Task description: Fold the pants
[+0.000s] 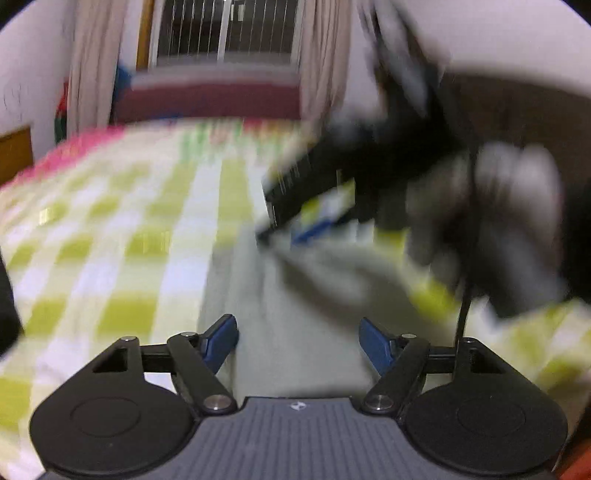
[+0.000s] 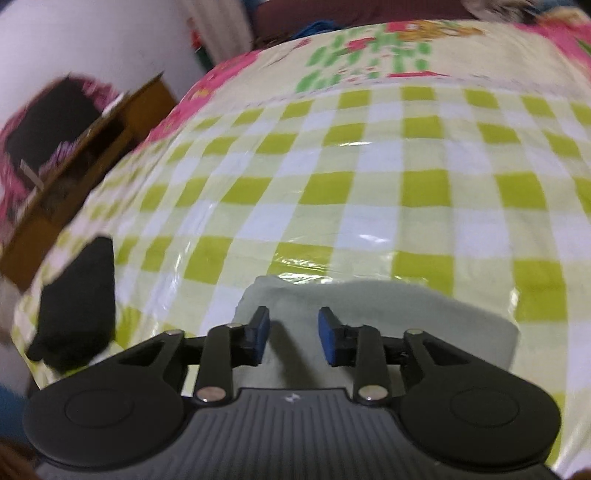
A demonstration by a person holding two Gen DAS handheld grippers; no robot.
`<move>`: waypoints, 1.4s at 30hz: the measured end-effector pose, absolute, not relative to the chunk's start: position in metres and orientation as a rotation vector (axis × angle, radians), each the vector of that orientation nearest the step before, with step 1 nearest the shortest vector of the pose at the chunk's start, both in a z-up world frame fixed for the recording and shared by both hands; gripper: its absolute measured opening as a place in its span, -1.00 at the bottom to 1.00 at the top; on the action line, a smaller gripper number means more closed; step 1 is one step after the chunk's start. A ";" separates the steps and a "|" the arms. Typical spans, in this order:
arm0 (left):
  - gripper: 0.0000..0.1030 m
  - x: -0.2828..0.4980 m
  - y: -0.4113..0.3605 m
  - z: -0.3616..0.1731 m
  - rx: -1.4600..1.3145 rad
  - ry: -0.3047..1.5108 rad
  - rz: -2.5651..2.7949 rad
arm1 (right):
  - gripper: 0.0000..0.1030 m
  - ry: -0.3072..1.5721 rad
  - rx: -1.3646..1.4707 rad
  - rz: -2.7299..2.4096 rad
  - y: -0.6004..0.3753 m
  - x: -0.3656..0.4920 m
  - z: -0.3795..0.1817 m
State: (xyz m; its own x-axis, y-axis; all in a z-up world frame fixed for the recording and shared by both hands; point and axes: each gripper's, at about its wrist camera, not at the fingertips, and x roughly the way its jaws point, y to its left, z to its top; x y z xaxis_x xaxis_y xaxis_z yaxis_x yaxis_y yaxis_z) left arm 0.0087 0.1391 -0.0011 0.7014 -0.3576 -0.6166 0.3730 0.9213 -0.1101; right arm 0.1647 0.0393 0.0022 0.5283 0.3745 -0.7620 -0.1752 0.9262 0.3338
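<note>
The pale grey-green pants [image 2: 399, 314] lie on a green-and-white checked cloth [image 2: 332, 166], their edge just ahead of my right gripper [image 2: 293, 332]. That gripper is open above the fabric, its blue pads apart, with a raised fold between them. In the left wrist view, which is blurred by motion, the pants [image 1: 295, 314] run forward under my left gripper [image 1: 299, 336], which is open wide and empty. The right gripper [image 1: 291, 225] and the gloved hand [image 1: 491, 221] holding it show at the upper right, over the pants.
A black cloth [image 2: 77, 299] lies at the left edge of the checked surface. A wooden piece of furniture [image 2: 74, 147] stands to the left. A window [image 1: 225, 29] with curtains and a dark red ledge [image 1: 207, 99] lie beyond the far edge.
</note>
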 end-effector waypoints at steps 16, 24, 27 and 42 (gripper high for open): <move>0.23 0.019 0.163 -0.010 -0.089 0.769 -0.308 | -0.61 0.981 0.037 0.394 0.081 0.177 -0.012; -0.25 0.023 0.182 -0.006 -0.130 0.763 -0.281 | -0.89 0.932 0.067 0.438 0.095 0.182 0.006; -0.24 0.023 0.183 -0.007 -0.128 0.782 -0.279 | -0.81 0.986 0.052 0.446 0.101 0.188 -0.015; 0.01 0.016 0.186 0.012 -0.075 0.774 -0.215 | -0.03 0.830 0.338 0.292 -0.045 0.084 0.017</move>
